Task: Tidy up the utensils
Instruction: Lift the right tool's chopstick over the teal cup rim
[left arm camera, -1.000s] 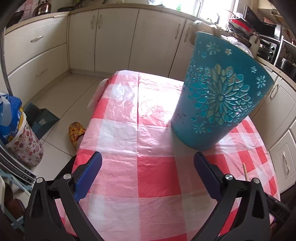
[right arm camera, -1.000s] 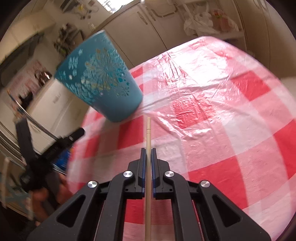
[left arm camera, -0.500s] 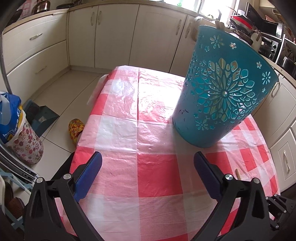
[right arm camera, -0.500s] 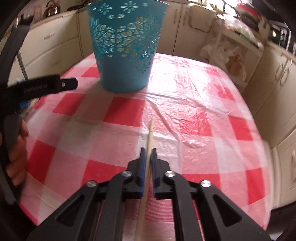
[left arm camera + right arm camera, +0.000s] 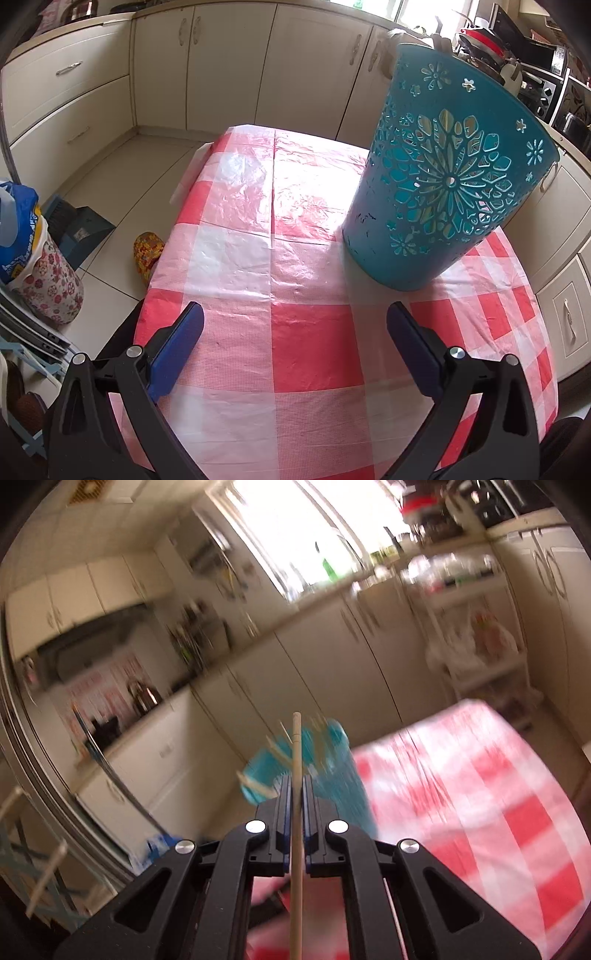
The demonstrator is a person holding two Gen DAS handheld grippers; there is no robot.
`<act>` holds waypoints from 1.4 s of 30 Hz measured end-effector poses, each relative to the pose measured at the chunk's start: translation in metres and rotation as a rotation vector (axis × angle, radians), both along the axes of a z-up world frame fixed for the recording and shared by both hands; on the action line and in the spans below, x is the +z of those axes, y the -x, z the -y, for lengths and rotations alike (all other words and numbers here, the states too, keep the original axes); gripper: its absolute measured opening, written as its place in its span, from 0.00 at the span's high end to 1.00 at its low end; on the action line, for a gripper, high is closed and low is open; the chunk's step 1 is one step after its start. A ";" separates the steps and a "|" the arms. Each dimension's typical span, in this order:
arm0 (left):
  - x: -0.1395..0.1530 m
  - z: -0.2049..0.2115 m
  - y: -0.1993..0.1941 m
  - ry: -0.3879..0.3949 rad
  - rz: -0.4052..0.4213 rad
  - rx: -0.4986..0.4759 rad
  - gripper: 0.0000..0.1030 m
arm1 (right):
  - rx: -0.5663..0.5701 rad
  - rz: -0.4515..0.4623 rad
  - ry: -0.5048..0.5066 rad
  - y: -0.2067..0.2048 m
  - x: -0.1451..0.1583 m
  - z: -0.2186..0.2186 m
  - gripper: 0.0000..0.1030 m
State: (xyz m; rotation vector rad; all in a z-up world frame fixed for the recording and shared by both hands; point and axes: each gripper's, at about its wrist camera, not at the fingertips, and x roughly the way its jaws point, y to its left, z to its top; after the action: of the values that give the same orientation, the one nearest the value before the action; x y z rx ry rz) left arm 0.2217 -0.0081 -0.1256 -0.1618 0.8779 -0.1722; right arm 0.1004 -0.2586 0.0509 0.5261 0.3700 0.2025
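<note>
Right wrist view: my right tool (image 5: 295,788) is clamped on a thin wooden stick (image 5: 296,812), pointing over the blurred teal holder (image 5: 332,775). My left tool (image 5: 295,325) gapes wide, holding nothing, near the holder (image 5: 443,184) on the worktop (image 5: 306,350).

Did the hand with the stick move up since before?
Yes. The right gripper, shut on the wooden stick, rose: the teal bucket and the table now sit lower in its view.

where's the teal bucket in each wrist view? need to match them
Left wrist: teal bucket fills the upper right, standing on the checked tablecloth.
Right wrist: centre, blurred, behind the tip of the wooden stick that the right tool holds.
Shared landmark: the tablecloth.
</note>
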 end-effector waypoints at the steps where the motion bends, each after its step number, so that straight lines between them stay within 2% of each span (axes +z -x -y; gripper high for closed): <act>1: 0.000 0.000 0.000 0.000 -0.001 0.000 0.08 | -0.008 0.023 0.000 -0.003 0.005 -0.003 0.94; 4: 0.000 0.000 0.000 0.000 -0.002 0.000 0.08 | -0.039 0.109 0.009 -0.025 0.026 -0.011 0.94; 8: -0.001 0.000 -0.001 0.004 -0.005 0.000 0.08 | -0.085 0.182 0.043 -0.054 0.044 -0.022 0.94; 14: -0.001 -0.001 -0.001 0.016 -0.003 -0.004 0.08 | -0.149 0.222 0.075 -0.094 0.052 -0.025 0.94; 19: 0.000 -0.002 -0.001 0.028 -0.001 -0.006 0.08 | -0.174 0.207 0.108 -0.121 0.045 -0.034 0.94; 23: -0.001 -0.002 -0.002 0.037 -0.003 -0.007 0.08 | -0.173 0.158 0.151 -0.139 0.036 -0.041 0.94; 34: -0.003 -0.006 -0.003 0.045 -0.010 -0.009 0.08 | -0.153 0.086 0.252 -0.145 0.035 -0.055 0.94; 42: -0.004 -0.007 -0.003 0.047 -0.012 -0.008 0.08 | -0.095 0.015 0.313 -0.142 0.018 -0.062 0.94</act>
State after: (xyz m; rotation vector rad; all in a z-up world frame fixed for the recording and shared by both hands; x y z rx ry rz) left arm 0.2247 -0.0013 -0.1292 -0.2037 0.8872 -0.1995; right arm 0.2426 -0.1965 0.0690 0.2330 0.3538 0.0545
